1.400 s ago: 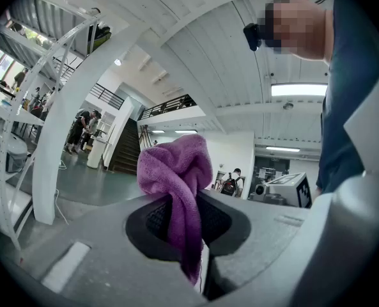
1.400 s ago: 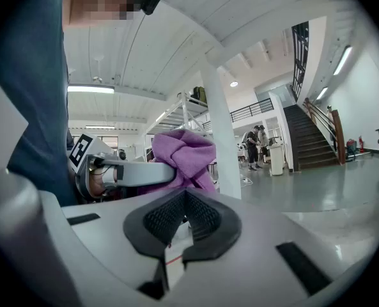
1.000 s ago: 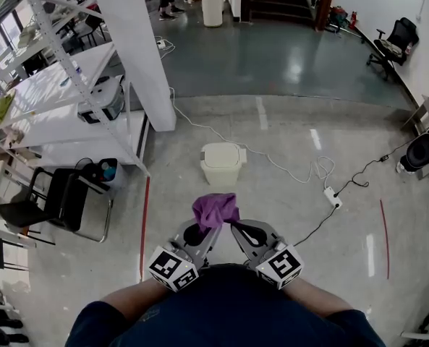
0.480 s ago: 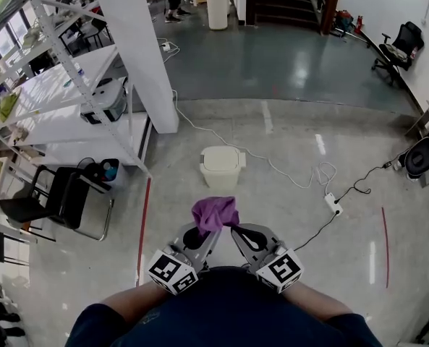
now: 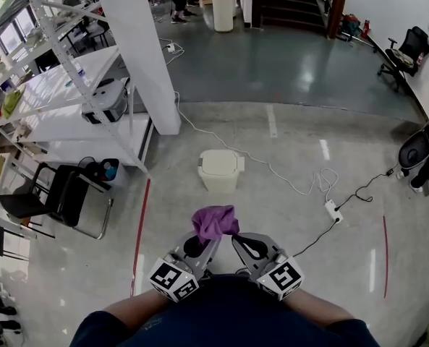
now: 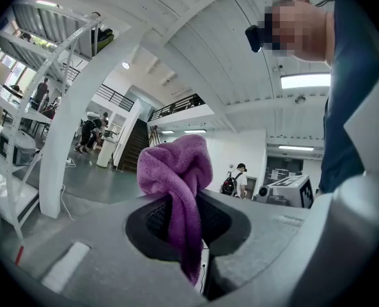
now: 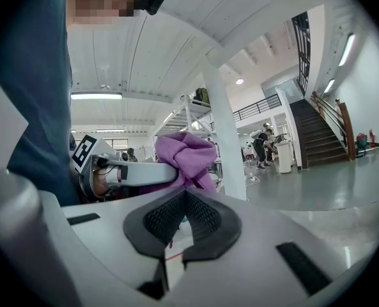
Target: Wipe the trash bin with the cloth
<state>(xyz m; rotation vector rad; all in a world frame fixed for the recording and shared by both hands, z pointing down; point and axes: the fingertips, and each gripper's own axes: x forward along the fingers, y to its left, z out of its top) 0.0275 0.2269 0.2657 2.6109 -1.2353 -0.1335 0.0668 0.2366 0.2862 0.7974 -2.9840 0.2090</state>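
Observation:
A cream lidded trash bin [image 5: 220,170] stands on the concrete floor ahead of me, a good way off from both grippers. My left gripper [image 5: 207,238] is shut on a purple cloth [image 5: 214,222], which bunches above the jaws and hangs down between the pads [image 6: 176,190]. The right gripper [image 5: 237,239] is close beside it, jaws together with nothing between them. In the right gripper view the cloth [image 7: 184,155] shows just past the right gripper [image 7: 183,217]. Both are held close to my body.
A white power cord [image 5: 286,179] and a power strip [image 5: 333,210] lie on the floor right of the bin. A white pillar [image 5: 145,49], metal shelving [image 5: 69,85] and a black chair [image 5: 62,201] stand at the left. Red floor lines [image 5: 140,230] run along both sides.
The view has advanced a little: the bin sits slightly lower and nearer in the head view. Both grippers keep their pose, with the cloth still held.

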